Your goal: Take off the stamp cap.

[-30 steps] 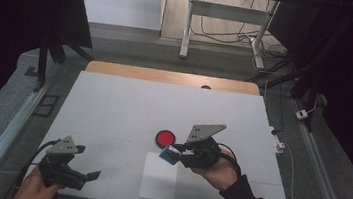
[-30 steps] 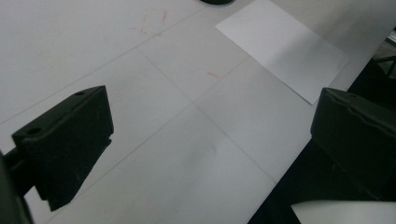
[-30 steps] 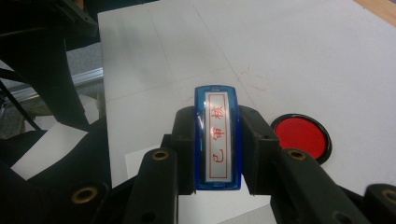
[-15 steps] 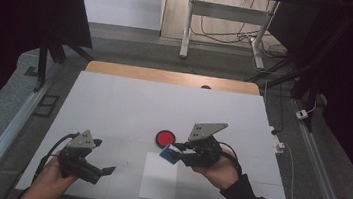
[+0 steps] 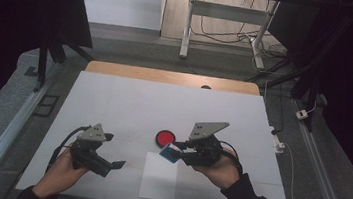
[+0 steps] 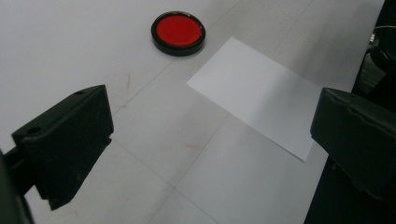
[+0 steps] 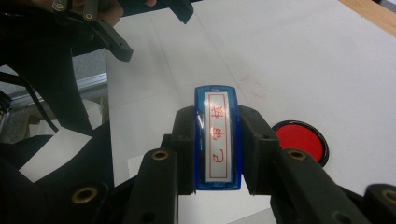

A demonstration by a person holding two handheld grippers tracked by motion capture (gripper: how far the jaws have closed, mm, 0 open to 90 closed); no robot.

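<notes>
Gripping a blue stamp (image 7: pixel 217 138) between its two black jaws, the right gripper (image 5: pixel 182 152) is seen right of the table's middle, on the near half. The stamp is pinched by its long sides, both pads pressed flat against it, and a white label with red characters is turned toward the right gripper view's camera. In the high view the stamp (image 5: pixel 169 152) is carried over the far edge of a white sheet of paper (image 5: pixel 159 176); whether it touches the paper cannot be told. Just beyond the stamp, to the far left of it, a round red ink pad (image 5: pixel 165 137) in a black rim is seen lying on the white table (image 5: pixel 164 103), just off the sheet's far edge.

Farther left, near the front edge, the left gripper (image 5: pixel 113 165) is held in the person's left hand (image 5: pixel 59 173), well apart from the stamp. Its jaws are spread wide with nothing between them, and they are pointed toward the paper. In the left gripper view the ink pad (image 6: pixel 178 32) and the sheet (image 6: pixel 261 95) are seen past the open jaws. A wooden strip (image 5: pixel 172 77) is seen along the table's far edge.
</notes>
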